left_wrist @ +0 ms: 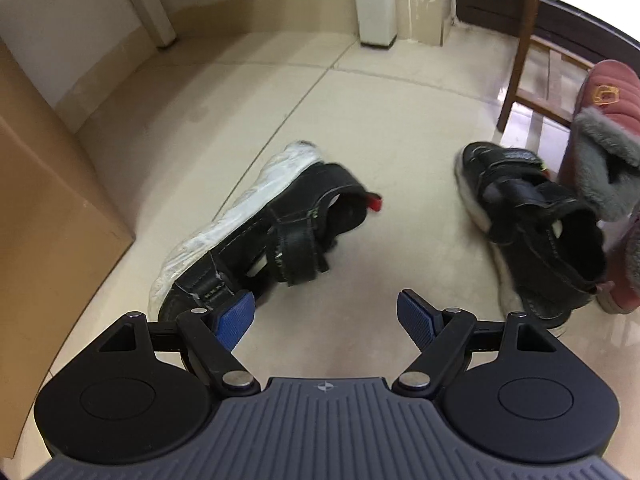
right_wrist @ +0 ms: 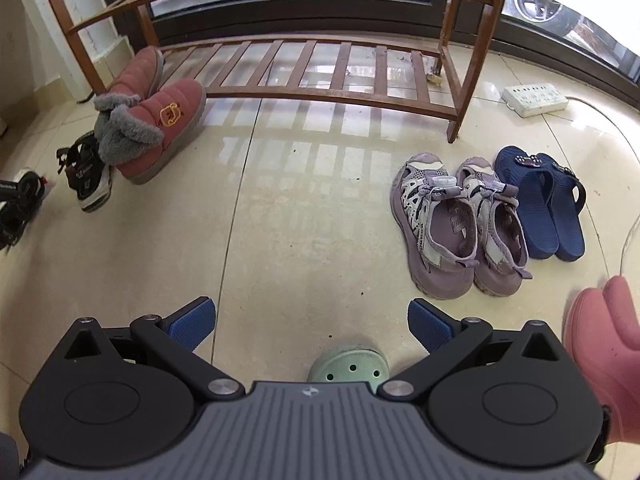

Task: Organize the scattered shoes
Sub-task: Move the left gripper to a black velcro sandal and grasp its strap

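- Your left gripper (left_wrist: 326,316) has its jaws wide with nothing in them. They hang over bare floor between two black strap sandals.
- The black sandal with the white sole (left_wrist: 256,232) lies tipped on its side. Its mate (left_wrist: 528,216) leans on the pink furry boots (right_wrist: 160,128). These look like they still need tidying.
- A brown cardboard box (left_wrist: 44,208) blocks the far left, so stay clear of it.
- The wooden slat shoe rack (right_wrist: 320,68) looks empty, so there is lots of room.
- Your right gripper (right_wrist: 312,324) also has wide, empty jaws over the open tile floor (right_wrist: 304,216).
- The purple mesh sandals (right_wrist: 460,224) and blue slides (right_wrist: 548,200) already sit in neat pairs.
- A white power strip (right_wrist: 534,98) lies near the rack's right leg.
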`<state>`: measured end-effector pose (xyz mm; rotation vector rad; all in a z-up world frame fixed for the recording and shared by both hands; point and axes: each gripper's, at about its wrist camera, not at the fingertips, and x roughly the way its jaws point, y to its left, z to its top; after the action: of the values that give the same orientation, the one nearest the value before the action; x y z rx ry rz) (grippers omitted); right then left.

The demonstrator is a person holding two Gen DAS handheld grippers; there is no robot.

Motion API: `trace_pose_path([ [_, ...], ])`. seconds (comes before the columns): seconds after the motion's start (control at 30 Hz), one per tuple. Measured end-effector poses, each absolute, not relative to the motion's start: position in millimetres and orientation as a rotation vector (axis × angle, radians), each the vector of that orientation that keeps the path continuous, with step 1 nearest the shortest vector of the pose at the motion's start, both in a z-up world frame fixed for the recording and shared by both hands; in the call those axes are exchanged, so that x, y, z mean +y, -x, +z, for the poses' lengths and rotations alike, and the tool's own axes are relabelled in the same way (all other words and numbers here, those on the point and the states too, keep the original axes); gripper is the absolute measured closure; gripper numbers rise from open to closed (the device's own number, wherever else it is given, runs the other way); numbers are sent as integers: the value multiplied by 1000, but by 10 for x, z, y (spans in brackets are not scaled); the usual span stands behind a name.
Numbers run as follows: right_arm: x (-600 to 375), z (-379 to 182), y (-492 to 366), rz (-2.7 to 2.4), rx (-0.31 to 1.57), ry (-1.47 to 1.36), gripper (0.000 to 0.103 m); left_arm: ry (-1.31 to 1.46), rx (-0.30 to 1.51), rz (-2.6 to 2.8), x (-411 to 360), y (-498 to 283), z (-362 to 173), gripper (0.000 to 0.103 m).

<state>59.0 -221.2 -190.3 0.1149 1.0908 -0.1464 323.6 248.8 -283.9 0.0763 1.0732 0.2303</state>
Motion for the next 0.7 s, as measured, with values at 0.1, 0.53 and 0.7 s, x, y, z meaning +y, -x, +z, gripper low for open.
trace_pose_path([
  [0.1,-2213,-1797,-611,-142,1109,-32,0,-140,1046,182,2560,-3290,-2805,23],
  [0.53,-2230,-1422,-721,-190,1120,-83,0,-139,1085,38,3145,-3564,-2763,22],
  [0.7,-2084,-1337,-684,-164,1111,-80,0,-145,1098,-1,3185,-3609,-2728,22],
])
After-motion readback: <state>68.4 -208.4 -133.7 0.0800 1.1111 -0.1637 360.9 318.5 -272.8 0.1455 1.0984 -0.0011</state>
